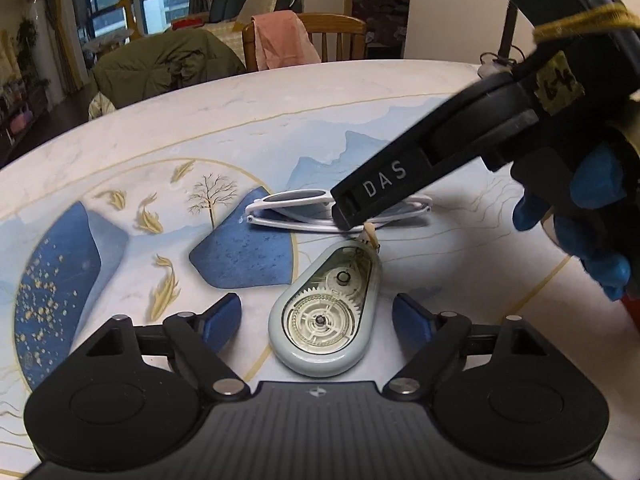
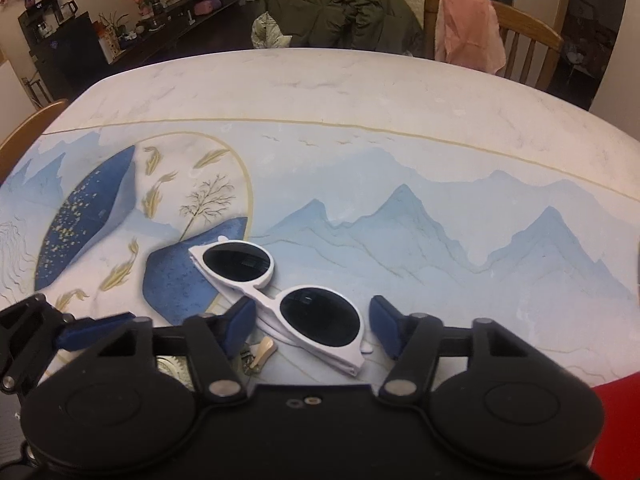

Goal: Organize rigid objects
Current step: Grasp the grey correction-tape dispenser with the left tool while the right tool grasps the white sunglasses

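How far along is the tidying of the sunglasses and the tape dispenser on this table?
Nothing looks put away yet. The white-framed folded sunglasses and the pale grey teardrop-shaped correction tape dispenser both lie on the painted table. In hand: the left hand-held gripper straddles the dispenser, the right hand-held gripper straddles the sunglasses; neither visibly presses yet. Left: gripping, lifting and placing both.

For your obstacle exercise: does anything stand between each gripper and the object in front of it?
Nothing visible does. The correction tape dispenser lies between the left gripper pads, untouched. The white sunglasses lie folded between the right gripper pads.
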`<action>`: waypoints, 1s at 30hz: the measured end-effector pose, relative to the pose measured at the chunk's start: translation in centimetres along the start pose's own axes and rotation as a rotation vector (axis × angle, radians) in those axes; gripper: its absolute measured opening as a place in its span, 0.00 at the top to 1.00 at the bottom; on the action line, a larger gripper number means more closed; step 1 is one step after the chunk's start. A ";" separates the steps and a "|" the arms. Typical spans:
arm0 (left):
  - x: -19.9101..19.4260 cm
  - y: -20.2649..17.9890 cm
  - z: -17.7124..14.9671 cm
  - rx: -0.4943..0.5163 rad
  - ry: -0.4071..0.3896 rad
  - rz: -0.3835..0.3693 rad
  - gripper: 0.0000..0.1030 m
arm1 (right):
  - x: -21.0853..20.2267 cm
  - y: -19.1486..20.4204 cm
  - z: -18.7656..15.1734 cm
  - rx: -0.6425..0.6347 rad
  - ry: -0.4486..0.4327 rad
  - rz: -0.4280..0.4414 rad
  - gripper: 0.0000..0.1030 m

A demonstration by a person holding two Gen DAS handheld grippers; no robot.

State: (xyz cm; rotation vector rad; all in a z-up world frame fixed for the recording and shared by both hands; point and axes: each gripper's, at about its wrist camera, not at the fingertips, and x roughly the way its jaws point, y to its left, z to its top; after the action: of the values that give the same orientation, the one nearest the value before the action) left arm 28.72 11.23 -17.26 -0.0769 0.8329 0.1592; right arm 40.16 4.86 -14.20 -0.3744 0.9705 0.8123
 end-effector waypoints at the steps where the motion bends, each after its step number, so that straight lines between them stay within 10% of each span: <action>1: -0.1 -0.1 0.0 0.002 -0.002 -0.004 0.24 | -0.1 0.0 0.0 0.005 -0.002 -0.001 0.49; 5: -0.2 -0.3 0.3 0.015 -0.006 -0.008 0.45 | -0.2 -0.2 -0.1 0.029 -0.008 -0.005 0.61; 30: -5.9 -0.1 0.7 -0.046 -0.032 -0.015 0.45 | -9.3 -0.3 -3.7 0.164 -0.127 -0.029 0.69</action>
State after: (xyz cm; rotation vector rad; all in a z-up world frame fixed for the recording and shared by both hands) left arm 25.38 10.61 -12.43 -0.1232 0.7963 0.1646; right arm 35.36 -1.73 -8.36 -0.1934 0.9039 0.7157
